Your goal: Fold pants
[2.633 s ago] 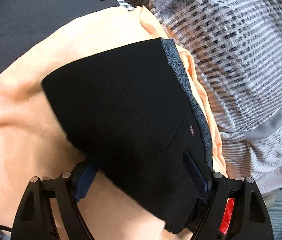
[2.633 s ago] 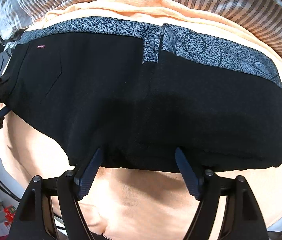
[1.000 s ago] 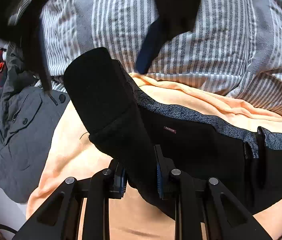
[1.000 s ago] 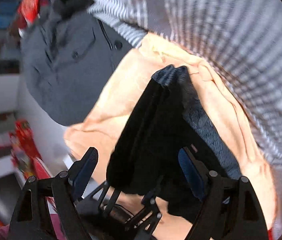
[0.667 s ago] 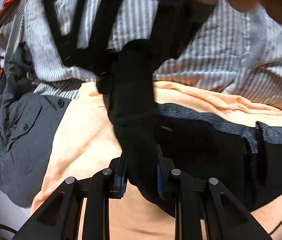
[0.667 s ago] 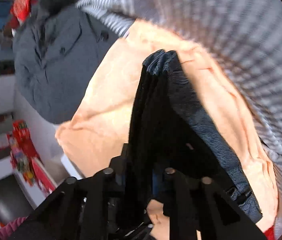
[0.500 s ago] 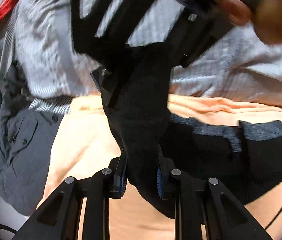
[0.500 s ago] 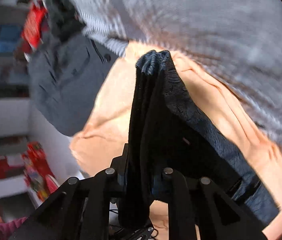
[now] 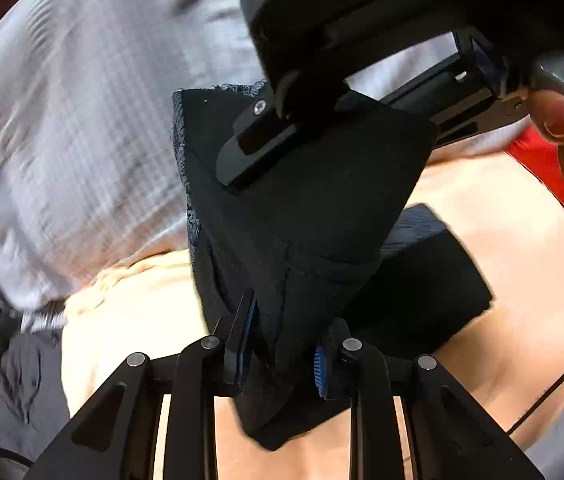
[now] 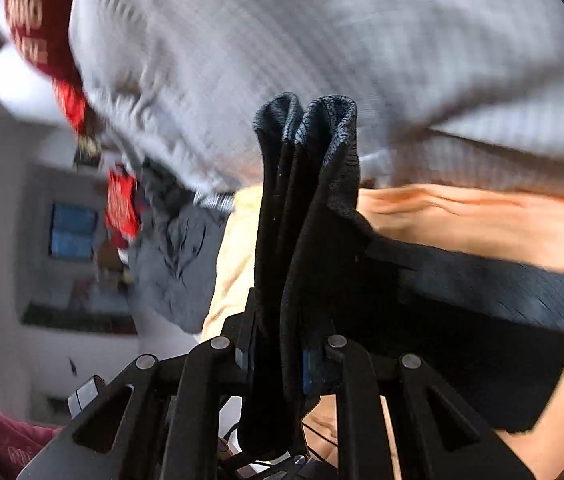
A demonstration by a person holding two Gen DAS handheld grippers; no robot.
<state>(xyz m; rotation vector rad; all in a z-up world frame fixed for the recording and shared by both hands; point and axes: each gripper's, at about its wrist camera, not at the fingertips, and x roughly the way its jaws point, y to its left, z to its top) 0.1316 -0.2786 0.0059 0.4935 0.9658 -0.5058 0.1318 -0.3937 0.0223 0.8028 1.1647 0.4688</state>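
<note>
Both grippers are clamping the black pants [image 9: 301,240], lifted mid-frame: left gripper [image 9: 280,350] nearly closed on a fold, right gripper [image 10: 278,354] likewise. The right one is crossing the left view's top, blocking it. Below, an orange sheet [image 9: 501,240] is covering the bed; striped bedding [image 10: 361,40] is behind, grey jacket [image 10: 174,264] at left.

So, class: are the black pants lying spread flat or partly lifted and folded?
Partly lifted and folded. Both the left hand-held gripper and right hand-held gripper pinch a raised, doubled end of the black pants; the rest lies on the orange cloth.
</note>
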